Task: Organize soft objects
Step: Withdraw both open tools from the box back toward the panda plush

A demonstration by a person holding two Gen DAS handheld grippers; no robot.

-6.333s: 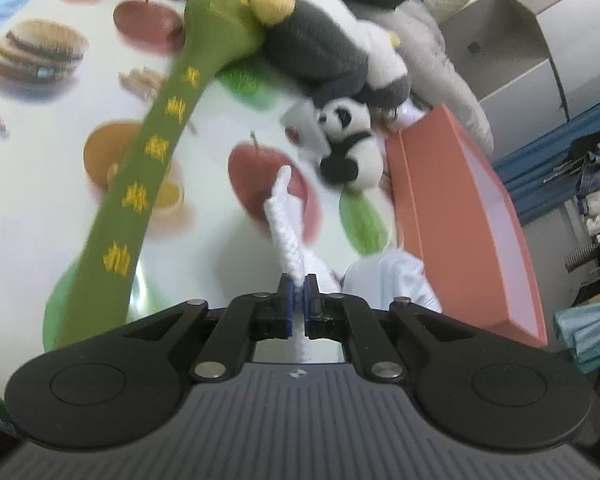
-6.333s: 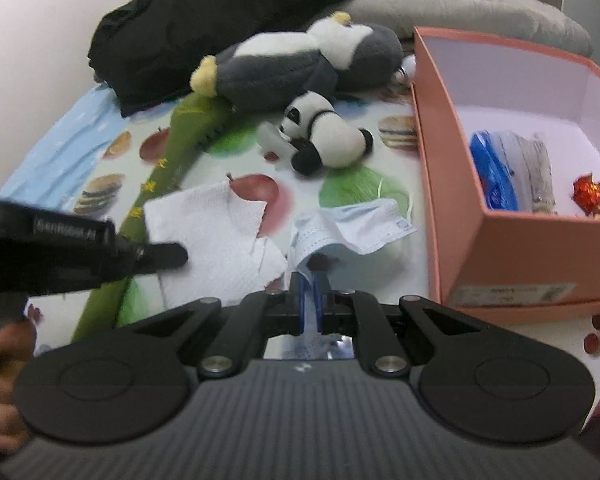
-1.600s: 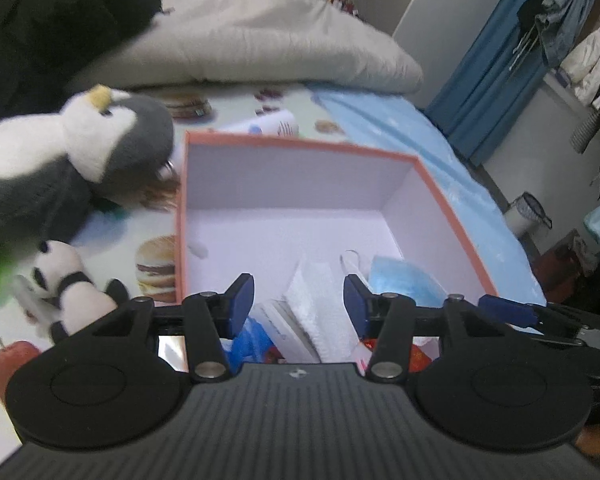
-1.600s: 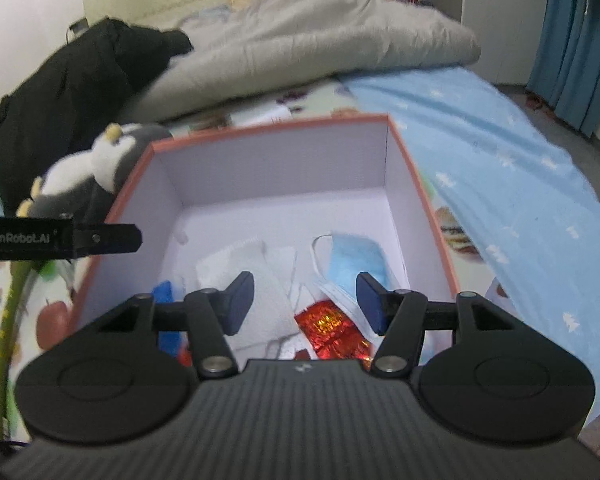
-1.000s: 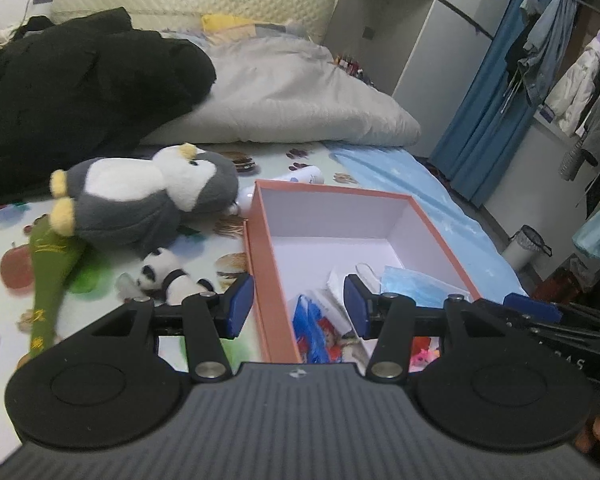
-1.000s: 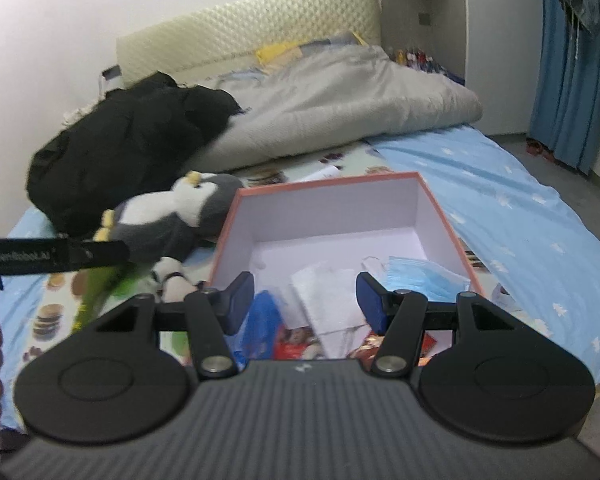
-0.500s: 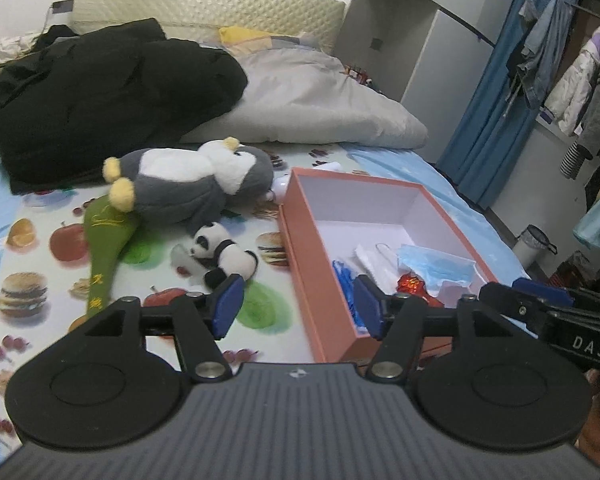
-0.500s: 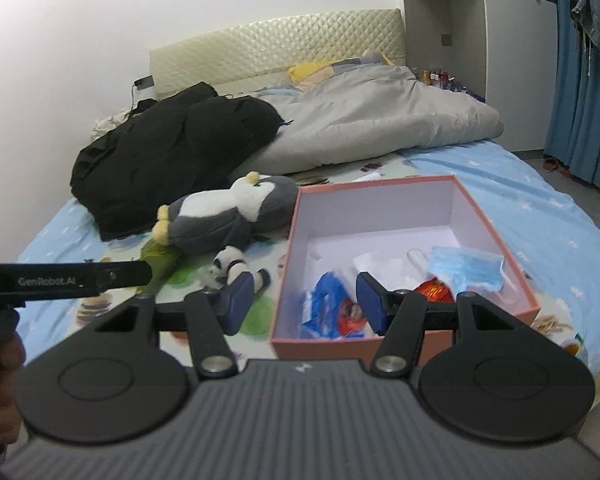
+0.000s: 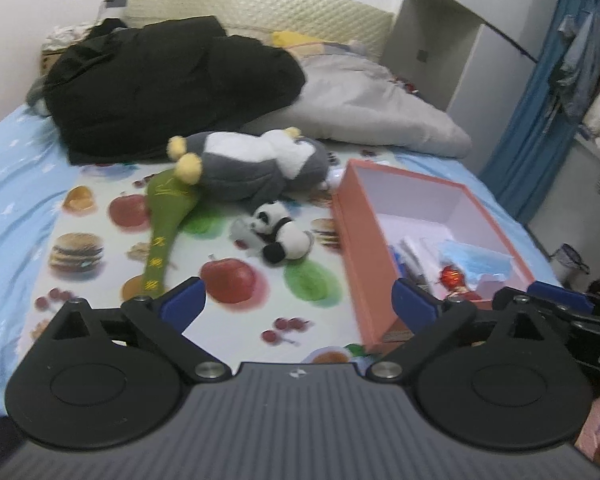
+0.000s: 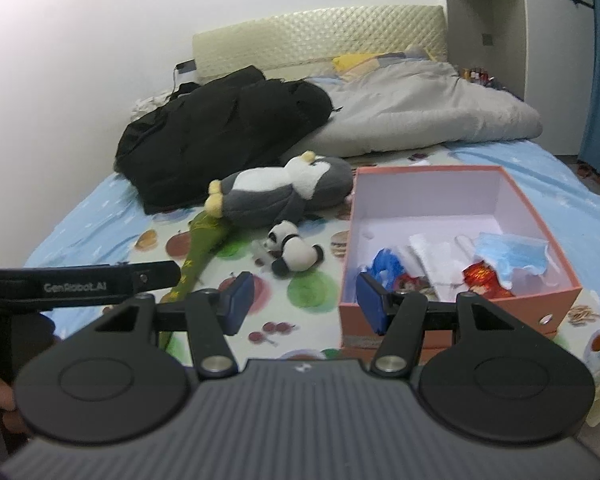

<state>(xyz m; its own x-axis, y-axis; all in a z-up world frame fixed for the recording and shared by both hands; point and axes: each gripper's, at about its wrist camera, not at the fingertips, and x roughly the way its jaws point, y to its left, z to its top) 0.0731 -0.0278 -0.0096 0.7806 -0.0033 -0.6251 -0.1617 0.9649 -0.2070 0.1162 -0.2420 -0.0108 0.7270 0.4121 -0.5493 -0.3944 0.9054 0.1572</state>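
Left wrist view: the left gripper (image 9: 298, 304) occupies the foreground, its jaws opening wide with nothing between them, above a fruit-and-burger printed mat (image 9: 256, 320). At the right edge, the tip of the right gripper (image 9: 560, 300) is visible. In the right wrist view this gripper (image 10: 300, 300) has its jaws spread partway and holds nothing.

Just beyond the left gripper's right finger stands an open orange box (image 9: 360, 248). It contains a blue face mask (image 9: 474, 256), white tissue (image 10: 432, 256), a red foil wrapper (image 9: 452, 278) and a blue wrapper (image 10: 386, 264).

Left of the box, lying on the mat and apart from it, is a small panda plush (image 9: 282, 236). Further left lies a long green plush (image 9: 164, 224) with yellow embroidered characters. Its broad end touches the yellow feet of a grey-and-white penguin plush (image 9: 256, 168), which lies on its side behind the panda, close to the box's far corner.

Beyond the toys, a black jacket (image 9: 168, 80) and a grey duvet (image 9: 372, 108) are heaped against the quilted headboard (image 9: 260, 12).
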